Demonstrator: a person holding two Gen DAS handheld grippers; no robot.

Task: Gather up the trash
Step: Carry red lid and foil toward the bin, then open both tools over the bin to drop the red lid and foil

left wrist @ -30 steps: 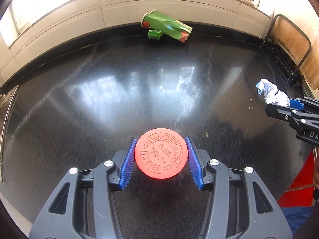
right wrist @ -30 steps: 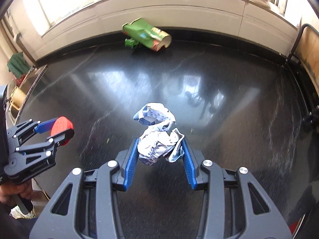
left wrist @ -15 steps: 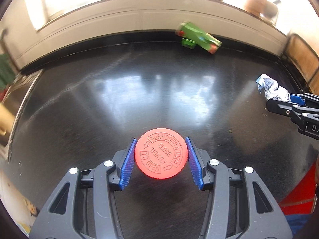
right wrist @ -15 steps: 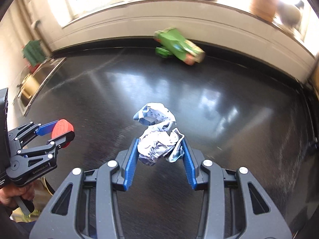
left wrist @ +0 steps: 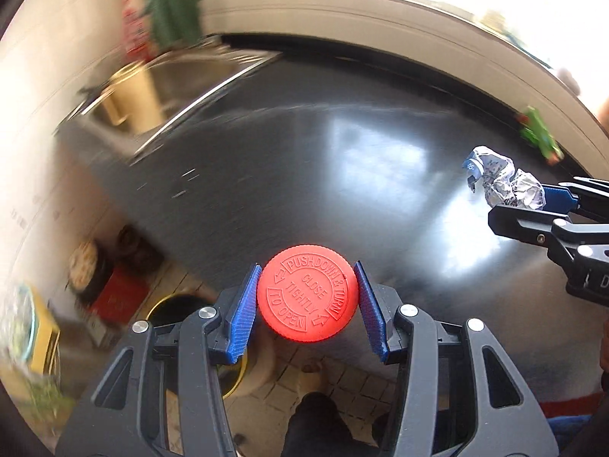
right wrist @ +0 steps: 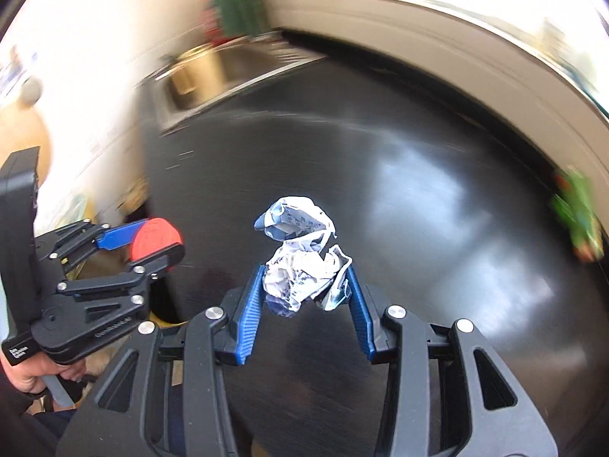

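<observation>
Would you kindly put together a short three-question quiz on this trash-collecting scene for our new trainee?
1. True or false: the left gripper is empty.
2. What does the right gripper hold? A) green carton B) crumpled white-and-blue paper wrapper C) sponge
3. Which trash remains on the glossy black stone countertop?

Key:
1. False; it clamps the round red plastic bottle cap.
2. B, the crumpled white-and-blue paper wrapper.
3. The crushed green carton, far right by the wall.

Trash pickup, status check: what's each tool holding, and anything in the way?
Left tool shut on red cap. Right tool shut on crumpled wrapper. Green carton left on counter. Nothing blocking.
</observation>
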